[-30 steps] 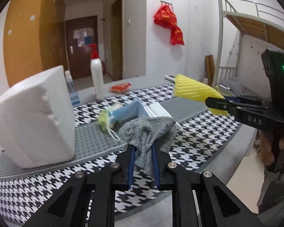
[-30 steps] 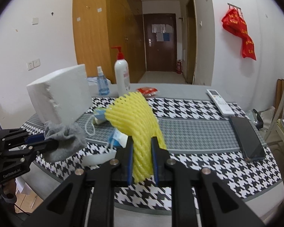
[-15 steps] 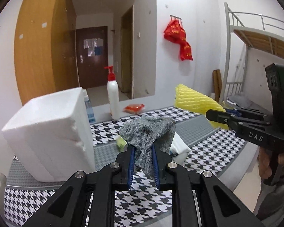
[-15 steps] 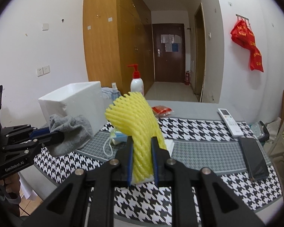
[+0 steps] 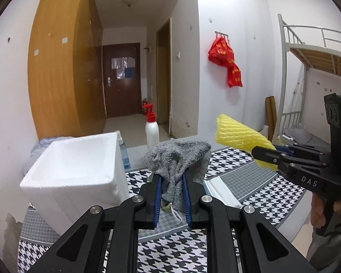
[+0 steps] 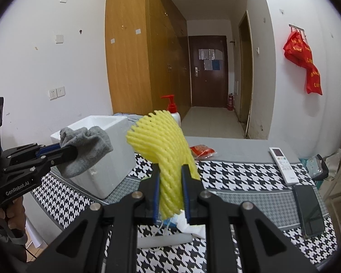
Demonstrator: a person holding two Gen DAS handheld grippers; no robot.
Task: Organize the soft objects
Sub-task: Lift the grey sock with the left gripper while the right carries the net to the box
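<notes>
My left gripper [image 5: 172, 177] is shut on a grey cloth [image 5: 179, 159] and holds it in the air, to the right of an open white foam box [image 5: 72, 170]. My right gripper [image 6: 170, 173] is shut on a yellow foam net sleeve [image 6: 163, 145], raised above the houndstooth tablecloth [image 6: 238, 177]. In the right wrist view the left gripper [image 6: 72, 152] and grey cloth [image 6: 86, 145] hang in front of the foam box [image 6: 109, 166]. In the left wrist view the right gripper [image 5: 254, 153] and yellow sleeve [image 5: 236, 134] are at the right.
A white pump bottle [image 5: 152, 132] and a small blue bottle [image 5: 124, 157] stand behind the box. White packets and a mask [image 6: 181, 229] lie under the grippers. A red packet [image 6: 202, 151], remote [image 6: 282, 165] and phone [image 6: 309, 209] lie to the right.
Both grippers have risen with their loads; the box's open top now shows and the table sits lower in both views. Both grips are unchanged.
</notes>
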